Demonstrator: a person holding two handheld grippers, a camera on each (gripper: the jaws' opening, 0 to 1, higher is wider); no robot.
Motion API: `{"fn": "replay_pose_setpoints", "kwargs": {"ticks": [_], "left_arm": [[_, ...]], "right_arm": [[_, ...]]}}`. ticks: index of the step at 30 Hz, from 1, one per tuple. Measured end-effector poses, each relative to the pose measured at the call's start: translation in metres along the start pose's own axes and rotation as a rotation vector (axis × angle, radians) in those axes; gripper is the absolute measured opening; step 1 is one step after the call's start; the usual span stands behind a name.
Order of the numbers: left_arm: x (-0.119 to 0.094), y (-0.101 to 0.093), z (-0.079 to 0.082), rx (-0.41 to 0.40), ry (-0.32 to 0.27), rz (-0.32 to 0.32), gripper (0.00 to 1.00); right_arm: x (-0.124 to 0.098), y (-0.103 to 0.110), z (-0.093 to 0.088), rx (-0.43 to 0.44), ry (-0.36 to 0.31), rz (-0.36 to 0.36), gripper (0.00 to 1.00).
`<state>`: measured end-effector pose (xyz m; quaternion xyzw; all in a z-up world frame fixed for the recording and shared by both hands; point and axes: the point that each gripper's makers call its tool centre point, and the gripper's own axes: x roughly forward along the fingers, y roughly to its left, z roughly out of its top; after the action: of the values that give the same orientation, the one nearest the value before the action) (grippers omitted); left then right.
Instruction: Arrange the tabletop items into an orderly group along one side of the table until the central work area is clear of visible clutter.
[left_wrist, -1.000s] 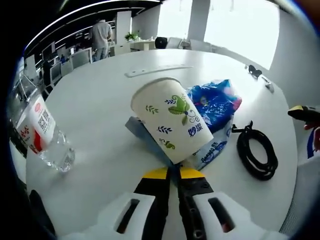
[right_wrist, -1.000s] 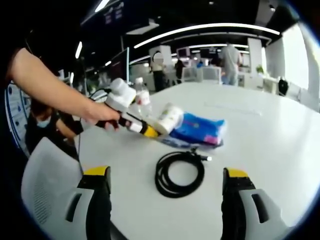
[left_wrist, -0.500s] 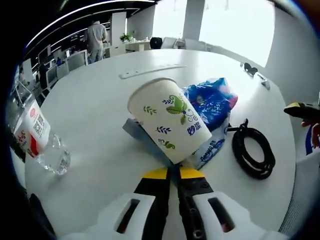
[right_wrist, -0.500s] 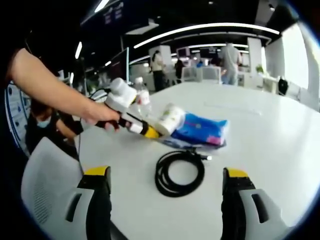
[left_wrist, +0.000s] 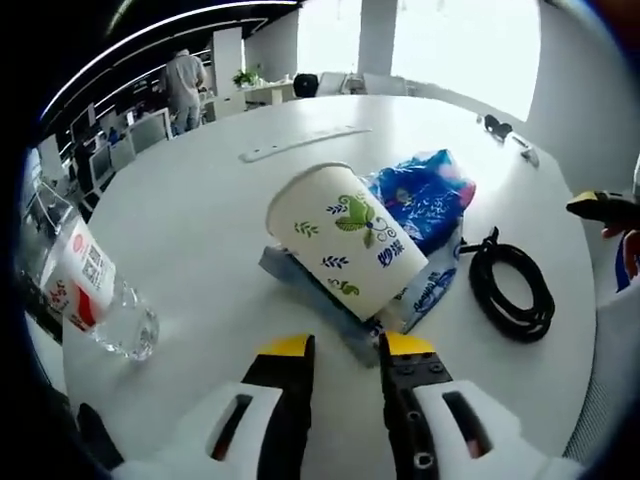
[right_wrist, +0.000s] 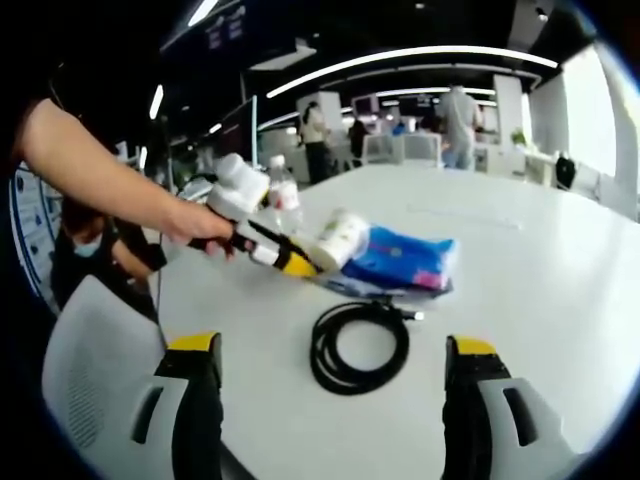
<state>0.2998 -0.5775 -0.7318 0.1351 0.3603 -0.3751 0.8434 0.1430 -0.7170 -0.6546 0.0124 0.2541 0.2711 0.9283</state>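
1. My left hand-held gripper (left_wrist: 342, 352) sits slightly parted, empty, just short of the paper cup (left_wrist: 345, 238).
2. The cup lies tipped against the blue packet (left_wrist: 425, 200); black cable (left_wrist: 513, 287) beside, bottle (left_wrist: 95, 295) apart.
3. My right hand-held gripper (right_wrist: 335, 350) gapes wide, empty.

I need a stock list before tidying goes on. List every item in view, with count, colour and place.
paper cup: one, white with green leaf print, lying tilted on the flat grey item, just ahead of the left tongs
tissue pack: one, blue with pink, behind and beside the cup
flat grey item: one, grey, under the cup; what it is cannot be told
cable: one coil, black, on the table beside the tissue pack
water bottle: one, clear with red and white label, at the table edge
table: one, white, round-edged
chair: one, white, at the table edge
left tongs: yellow-tipped, slightly open, empty
right tongs: yellow-tipped, wide open above the cable
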Motion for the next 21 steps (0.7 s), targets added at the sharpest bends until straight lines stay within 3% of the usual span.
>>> {"fn": "replay_pose_setpoints", "kwargs": {"ticks": [11,21], "left_arm": [[-0.011,0.001,0.022,-0.076,-0.055,-0.005,0.42],[-0.016,0.004,0.044,-0.051,-0.108,0.001,0.46]], "right_arm": [[0.002,0.003,0.001,0.003,-0.006,0.007,0.90],[0.003,0.004,0.002,0.004,-0.011,0.011,0.90]]}}
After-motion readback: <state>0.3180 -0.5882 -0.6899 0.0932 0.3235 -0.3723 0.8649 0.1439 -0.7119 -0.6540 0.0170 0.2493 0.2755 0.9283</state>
